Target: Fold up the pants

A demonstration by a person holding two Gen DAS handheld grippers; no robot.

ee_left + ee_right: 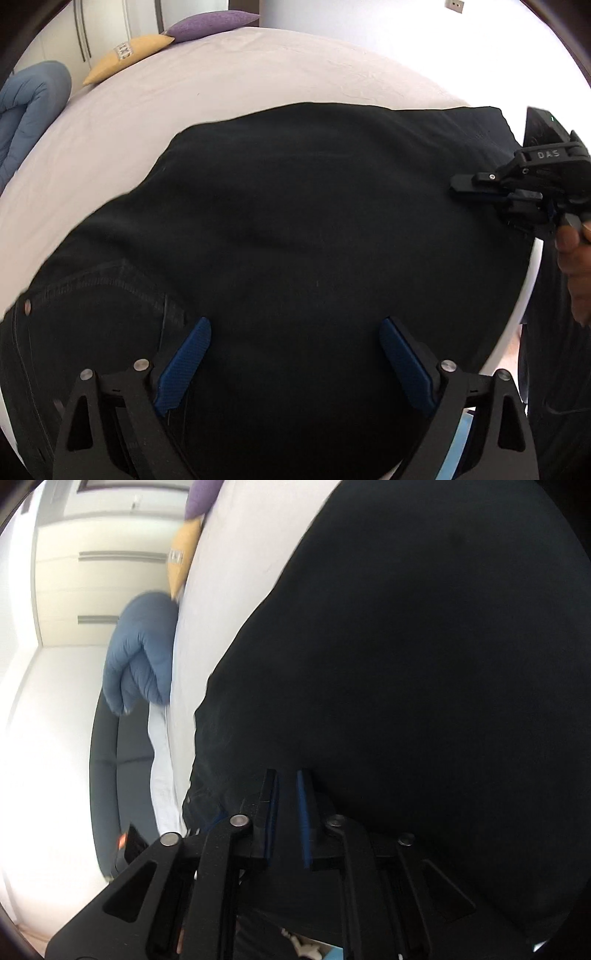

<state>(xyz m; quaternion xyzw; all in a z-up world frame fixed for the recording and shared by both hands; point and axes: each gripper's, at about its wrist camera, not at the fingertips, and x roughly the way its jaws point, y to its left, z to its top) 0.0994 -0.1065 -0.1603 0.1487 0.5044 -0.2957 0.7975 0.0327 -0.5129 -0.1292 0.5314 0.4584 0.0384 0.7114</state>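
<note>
Black pants (295, 203) lie spread flat across a white bed (221, 74), the waistband with a rivet at the lower left. My left gripper (295, 325) hovers open just above them, blue pads wide apart and nothing between. My right gripper (453, 188) comes in from the right over the far end of the pants, its fingers together. In the right wrist view the pants (406, 664) fill the right side, and the right gripper (288, 771) shows its pads close together over the dark cloth. No fabric looks lifted.
A purple pillow (214, 24) and a yellow pillow (125, 55) sit at the bed's far left. A rolled blue duvet (29, 107) lies off the left edge. A person's hand (572, 251) holds the right gripper. The bed's edge runs down the right side.
</note>
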